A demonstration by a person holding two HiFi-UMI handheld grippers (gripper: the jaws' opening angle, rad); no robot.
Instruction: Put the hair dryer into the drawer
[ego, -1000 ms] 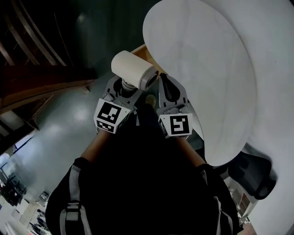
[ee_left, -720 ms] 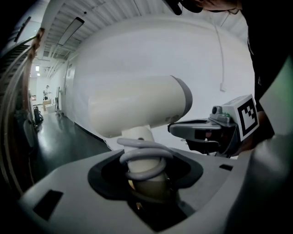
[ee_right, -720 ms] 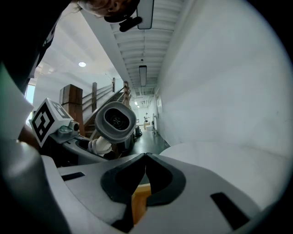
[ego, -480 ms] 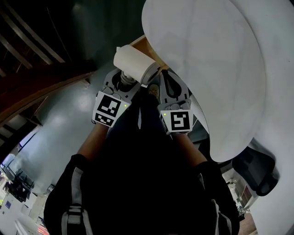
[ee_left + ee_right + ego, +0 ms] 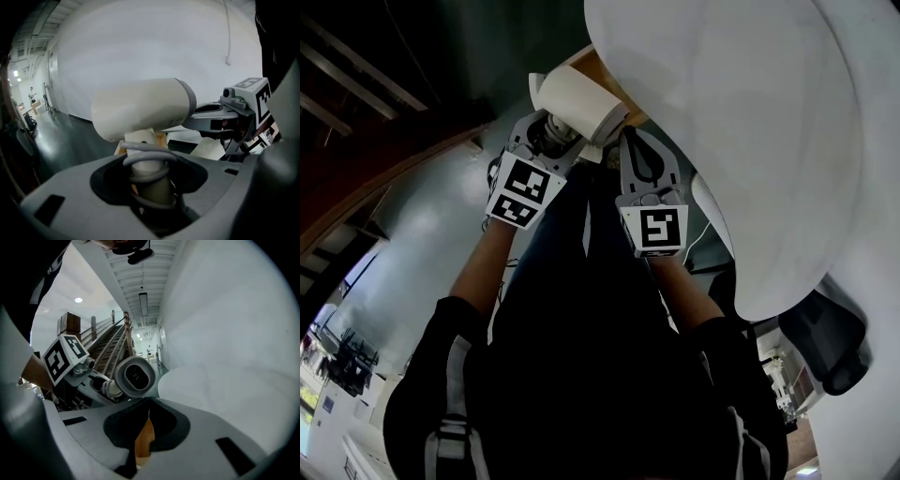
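Observation:
A cream hair dryer [image 5: 577,98] with a grey nozzle is held up in front of me. My left gripper [image 5: 551,136] is shut on its handle, where a grey cord is coiled [image 5: 147,161]. The dryer body [image 5: 140,112] lies crosswise above the jaws, and its nozzle [image 5: 135,376] faces the right gripper view. Just right of the dryer, my right gripper [image 5: 630,141] is shut with nothing in it, its tips meeting [image 5: 149,401]. A wooden drawer edge [image 5: 598,67] shows just beyond the dryer, and the inside of the drawer is hidden.
A large white round tabletop [image 5: 722,122] fills the upper right, close over both grippers. The dark glossy floor [image 5: 422,225] lies to the left, with a wooden staircase [image 5: 384,159] beyond it. A dark chair part [image 5: 825,347] sits at the lower right.
Both grippers have moved forward and up in the head view, carrying the hair dryer closer to the wooden edge under the white tabletop.

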